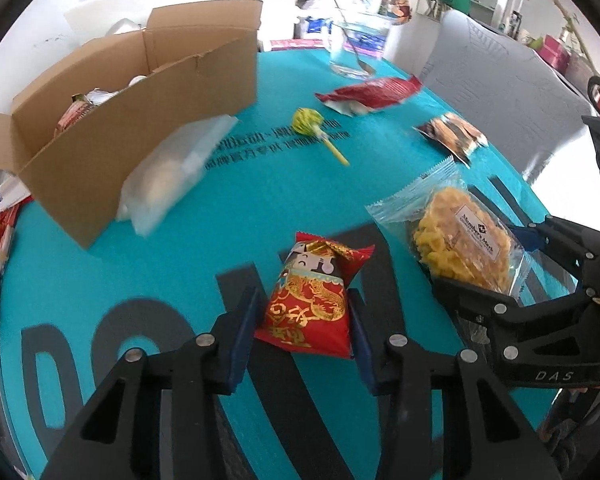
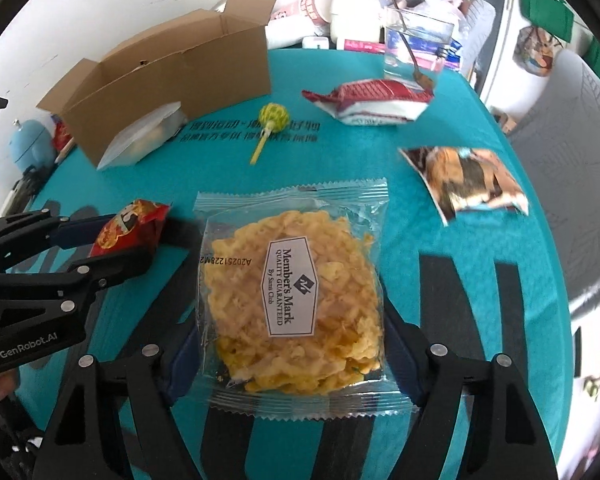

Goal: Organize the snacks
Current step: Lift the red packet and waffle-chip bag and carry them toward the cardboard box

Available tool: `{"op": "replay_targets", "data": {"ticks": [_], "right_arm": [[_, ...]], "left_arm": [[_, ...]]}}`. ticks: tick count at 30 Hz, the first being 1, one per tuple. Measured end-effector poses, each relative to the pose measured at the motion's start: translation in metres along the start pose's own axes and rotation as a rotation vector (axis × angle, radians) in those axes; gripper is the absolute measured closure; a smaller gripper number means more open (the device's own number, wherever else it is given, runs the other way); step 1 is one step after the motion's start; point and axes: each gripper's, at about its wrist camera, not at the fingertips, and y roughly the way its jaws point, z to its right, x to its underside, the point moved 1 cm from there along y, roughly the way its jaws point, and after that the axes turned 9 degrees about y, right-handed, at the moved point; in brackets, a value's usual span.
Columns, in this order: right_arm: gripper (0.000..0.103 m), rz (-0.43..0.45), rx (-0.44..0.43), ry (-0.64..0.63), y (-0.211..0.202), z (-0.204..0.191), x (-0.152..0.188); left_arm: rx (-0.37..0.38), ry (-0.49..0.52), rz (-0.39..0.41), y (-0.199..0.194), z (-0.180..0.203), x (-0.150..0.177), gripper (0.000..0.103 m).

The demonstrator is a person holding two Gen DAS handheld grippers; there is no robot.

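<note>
Snacks on teal mat [image 1: 204, 240]. Left gripper [image 1: 304, 320] clamped on red-gold packet [image 1: 312, 300], pads touching both sides. Right gripper [image 2: 296, 356] w/ fingers either side of clear cracker pack [image 2: 296, 292], seems gripped. Cardboard box [image 1: 132, 120] ahead-left of left gripper, clear bag [image 1: 172, 172] leaning against it. Lollipop [image 1: 312, 124], red pouch [image 1: 372, 94] & dark packet [image 1: 452, 134] further ahead.
</note>
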Motion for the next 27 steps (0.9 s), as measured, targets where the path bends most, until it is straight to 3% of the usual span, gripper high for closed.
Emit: {"op": "replay_targets", "data": {"ticks": [8,17,22,27], "right_arm": [[0.024,-0.005,-0.007,-0.003,-0.021,-0.002,0.031],[0.019,0.003,0.003,-0.008,-0.021,-0.002,0.040],[0.018,0.006,0.007,0.001,-0.020,-0.002,0.039],[0.025,0.023,0.024,-0.015,-0.021,-0.004,0.041]], "left_arm": [[0.023,0.027,-0.022,-0.013,0.020,0.017,0.061],[-0.009,0.070,-0.038,-0.007,0.033,0.016,0.059],[0.023,0.048,-0.020,-0.007,0.029,0.017,0.059],[0.011,0.045,-0.026,-0.010,0.025,0.019,0.063]]}}
